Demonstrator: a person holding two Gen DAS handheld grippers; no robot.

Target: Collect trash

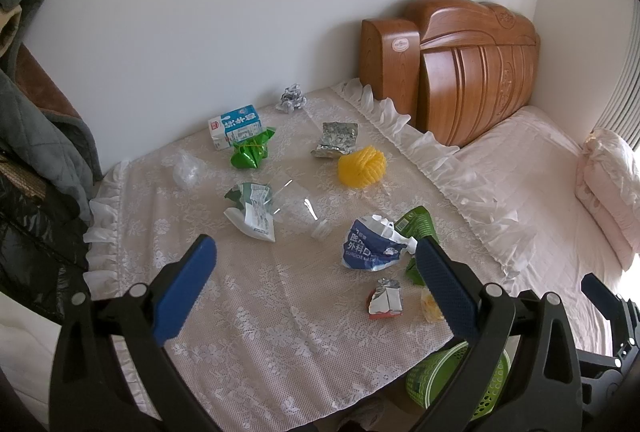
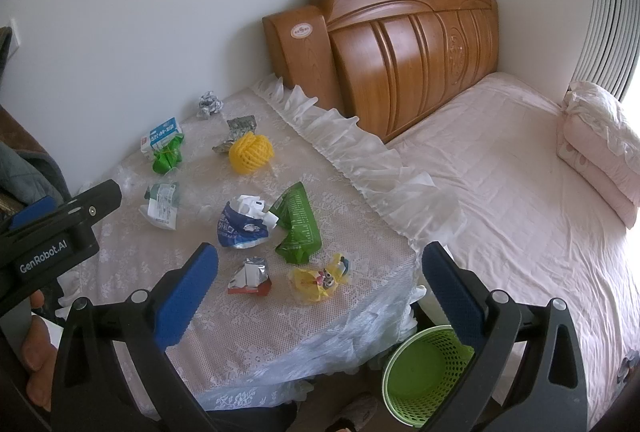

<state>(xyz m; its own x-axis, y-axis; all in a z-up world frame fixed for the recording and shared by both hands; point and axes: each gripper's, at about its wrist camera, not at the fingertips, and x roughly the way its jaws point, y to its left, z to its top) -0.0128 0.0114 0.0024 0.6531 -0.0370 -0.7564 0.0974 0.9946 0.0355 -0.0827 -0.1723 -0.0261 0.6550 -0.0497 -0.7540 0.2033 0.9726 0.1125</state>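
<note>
Trash lies all over the lace-covered desk (image 2: 248,344): a blue mask bag (image 2: 240,226), a green wrapper (image 2: 298,228), a yellow net ball (image 2: 251,153), a milk box (image 2: 160,136) and a small red pack (image 2: 250,277). The left hand-held gripper (image 1: 316,284) and the right hand-held gripper (image 2: 320,296) both hang wide open above it, holding nothing. A green basket (image 2: 420,372) stands on the floor between the desk and the bed (image 2: 520,192).

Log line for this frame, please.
phase: pre-pick | left tool: open, empty | right tool: open, empty | trash: all on lace tablecloth | green basket: on floor, looks empty
</note>
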